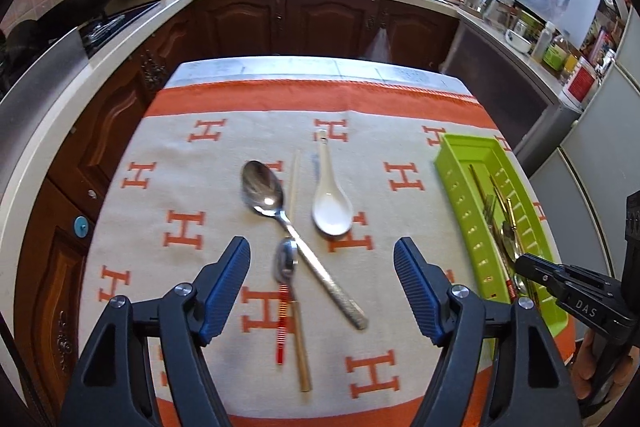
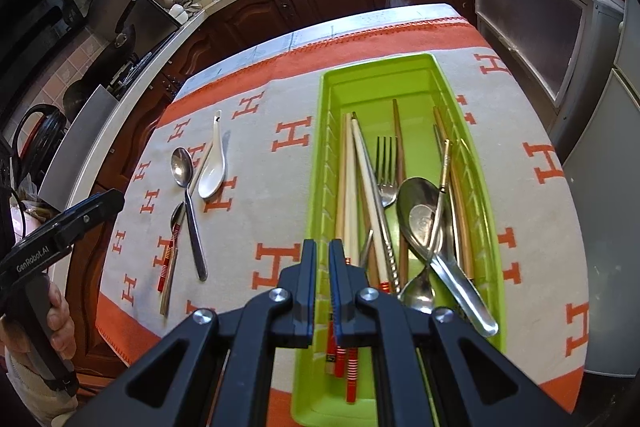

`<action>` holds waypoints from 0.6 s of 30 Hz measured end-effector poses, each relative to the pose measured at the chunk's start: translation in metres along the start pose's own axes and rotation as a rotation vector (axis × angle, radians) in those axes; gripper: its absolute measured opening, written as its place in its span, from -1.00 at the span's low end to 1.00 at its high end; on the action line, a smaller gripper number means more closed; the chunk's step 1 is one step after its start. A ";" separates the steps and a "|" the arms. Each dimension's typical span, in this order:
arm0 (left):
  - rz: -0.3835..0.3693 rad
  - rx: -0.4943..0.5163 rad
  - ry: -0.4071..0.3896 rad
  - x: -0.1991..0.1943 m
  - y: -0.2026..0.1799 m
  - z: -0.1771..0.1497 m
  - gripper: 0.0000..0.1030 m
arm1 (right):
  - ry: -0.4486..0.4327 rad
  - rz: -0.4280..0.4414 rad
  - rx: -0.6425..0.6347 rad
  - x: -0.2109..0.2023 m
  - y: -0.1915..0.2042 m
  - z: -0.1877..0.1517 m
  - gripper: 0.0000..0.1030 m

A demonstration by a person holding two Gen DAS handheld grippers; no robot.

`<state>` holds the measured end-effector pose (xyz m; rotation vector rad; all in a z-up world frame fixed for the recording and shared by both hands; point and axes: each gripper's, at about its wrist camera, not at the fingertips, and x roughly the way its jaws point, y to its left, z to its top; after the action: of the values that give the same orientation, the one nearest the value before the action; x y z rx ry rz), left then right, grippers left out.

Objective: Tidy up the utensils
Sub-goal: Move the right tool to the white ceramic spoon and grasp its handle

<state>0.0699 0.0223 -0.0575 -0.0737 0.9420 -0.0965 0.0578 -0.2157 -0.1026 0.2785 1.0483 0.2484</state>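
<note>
My left gripper (image 1: 322, 255) stands open above the cloth with nothing between its fingers. Just below it lie a small spoon with a red-striped handle (image 1: 285, 267), a large metal spoon (image 1: 262, 189) and a wooden chopstick (image 1: 295, 187), which cross one another. A white ceramic spoon (image 1: 332, 205) lies just right of them. My right gripper (image 2: 323, 247) is shut and empty over the near left wall of the green tray (image 2: 376, 61). In the tray lie several chopsticks, a fork (image 2: 386, 163) and metal spoons (image 2: 420, 203).
An orange and grey cloth with H marks (image 1: 192, 183) covers the table. Wooden cabinets (image 1: 320, 23) and a counter with a sink ring the table's far and left sides. A hand (image 2: 60, 319) holds the left gripper's handle at the table's near left edge.
</note>
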 end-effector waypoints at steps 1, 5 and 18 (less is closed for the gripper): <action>0.003 -0.007 -0.003 -0.001 0.005 -0.001 0.41 | -0.002 0.000 -0.004 0.000 0.003 0.001 -0.88; -0.001 -0.038 -0.007 -0.005 0.028 -0.005 0.41 | 0.002 0.001 -0.023 0.003 0.017 0.004 -0.88; -0.080 -0.116 -0.003 0.010 0.081 -0.011 0.41 | 0.062 0.049 -0.091 0.037 0.075 0.020 -0.88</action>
<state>0.0715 0.1011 -0.0807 -0.2191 0.9411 -0.1151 0.0874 -0.1355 -0.0976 0.2150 1.0895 0.3498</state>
